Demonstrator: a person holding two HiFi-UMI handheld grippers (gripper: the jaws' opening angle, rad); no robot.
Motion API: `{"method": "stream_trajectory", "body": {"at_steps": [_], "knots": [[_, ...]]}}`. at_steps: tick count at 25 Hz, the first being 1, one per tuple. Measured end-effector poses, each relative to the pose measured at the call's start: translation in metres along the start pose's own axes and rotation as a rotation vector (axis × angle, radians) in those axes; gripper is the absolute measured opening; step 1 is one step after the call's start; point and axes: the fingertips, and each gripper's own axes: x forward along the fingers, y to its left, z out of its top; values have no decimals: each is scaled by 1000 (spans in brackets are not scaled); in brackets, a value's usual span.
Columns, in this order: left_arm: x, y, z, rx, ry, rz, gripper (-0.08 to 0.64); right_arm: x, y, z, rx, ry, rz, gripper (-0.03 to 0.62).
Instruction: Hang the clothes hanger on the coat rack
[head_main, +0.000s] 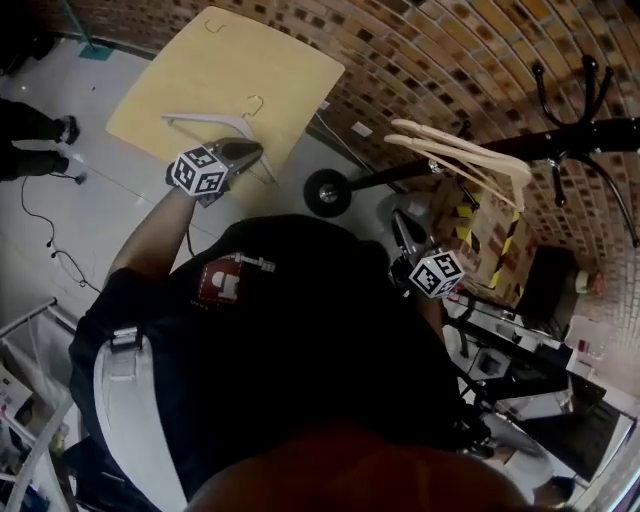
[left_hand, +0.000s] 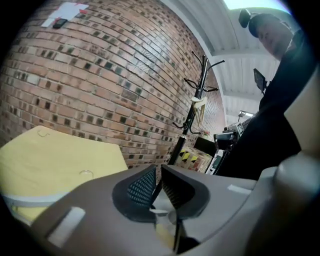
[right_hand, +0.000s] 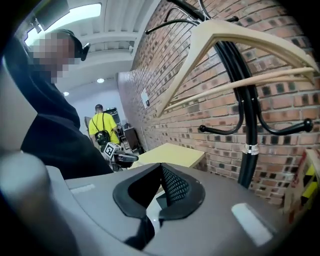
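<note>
The pale clothes hanger (head_main: 205, 119) lying flat on the yellow desk (head_main: 290, 60) looks light, stiff and slick, best pinched at its neck, while the left claw (head_main: 250, 150) at the desk's edge and the right claw (right_hand: 161, 167), off the desk, are closed on nothing.

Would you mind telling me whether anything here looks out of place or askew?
Nothing looks spilled or damaged. The only thing out of place is the white hanger, which lies flat on the yellow table, while the wooden hangers hang on the coat rack.
</note>
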Motion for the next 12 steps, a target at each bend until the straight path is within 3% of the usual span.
{"method": "stream_trajectory", "body": {"at_steps": [7,12], "knots": [[-34,122,-16,99,189,125,120,123,37,1,-71,100,122,14],[-61,199,-47,297,447,220,173,204,59,-19,-63,169,197,14]]}}
